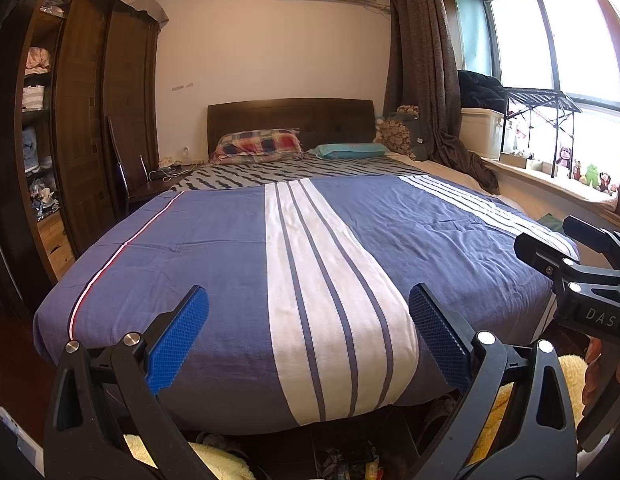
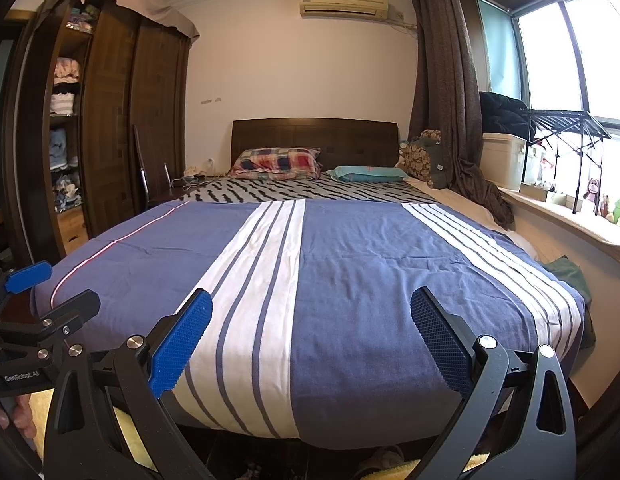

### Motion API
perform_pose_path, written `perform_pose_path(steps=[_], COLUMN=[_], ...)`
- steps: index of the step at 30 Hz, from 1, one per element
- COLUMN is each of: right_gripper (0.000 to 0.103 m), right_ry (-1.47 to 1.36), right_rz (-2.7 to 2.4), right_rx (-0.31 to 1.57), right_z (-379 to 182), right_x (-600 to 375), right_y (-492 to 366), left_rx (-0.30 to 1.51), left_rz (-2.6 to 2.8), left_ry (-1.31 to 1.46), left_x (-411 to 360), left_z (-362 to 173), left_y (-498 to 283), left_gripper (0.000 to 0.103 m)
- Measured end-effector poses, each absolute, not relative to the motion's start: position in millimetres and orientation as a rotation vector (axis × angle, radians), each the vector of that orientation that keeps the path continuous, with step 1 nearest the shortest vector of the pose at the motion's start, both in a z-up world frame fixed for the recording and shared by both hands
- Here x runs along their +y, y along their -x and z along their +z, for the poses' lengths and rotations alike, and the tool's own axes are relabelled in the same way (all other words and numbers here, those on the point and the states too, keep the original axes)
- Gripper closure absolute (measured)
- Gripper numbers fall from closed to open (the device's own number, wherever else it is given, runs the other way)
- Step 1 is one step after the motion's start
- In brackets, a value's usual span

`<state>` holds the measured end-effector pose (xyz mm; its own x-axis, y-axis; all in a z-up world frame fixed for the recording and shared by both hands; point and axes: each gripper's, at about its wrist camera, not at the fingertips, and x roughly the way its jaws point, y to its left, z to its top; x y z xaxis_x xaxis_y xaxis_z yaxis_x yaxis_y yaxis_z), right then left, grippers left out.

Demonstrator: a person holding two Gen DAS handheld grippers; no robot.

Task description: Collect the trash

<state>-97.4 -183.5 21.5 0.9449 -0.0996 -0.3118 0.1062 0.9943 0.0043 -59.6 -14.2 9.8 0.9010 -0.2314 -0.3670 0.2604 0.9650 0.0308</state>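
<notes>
Here both hand-held grippers, left (image 1: 308,336) and right (image 2: 311,338), hover agape over the bed (image 1: 214,264).

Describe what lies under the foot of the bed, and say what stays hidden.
Under the bed, the left wrist view shows a dark gap with small mixed clutter on the floor and a yellow fluffy fabric in front. The hanging blue striped cover and shadow hide everything deeper.

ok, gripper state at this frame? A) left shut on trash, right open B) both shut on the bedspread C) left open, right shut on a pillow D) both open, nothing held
D: the left gripper and the right gripper each show their blue pads spread wide apart, with only the striped blue bedspread visible between them and nothing held.
</notes>
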Motion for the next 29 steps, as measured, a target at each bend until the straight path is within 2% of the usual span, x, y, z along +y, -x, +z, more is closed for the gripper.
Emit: perform_pose_path(steps=[29], right_gripper=[0.003], right_ry=[-0.031], right_rz=[-0.115], right_rx=[0.343], right_z=[16], right_x=[-191], right_y=[84], left_rx=[0.452], left_rz=[-0.202], left_ry=[-0.001], left_x=[2], left_z=[4], left_y=[39], left_gripper=[0.008])
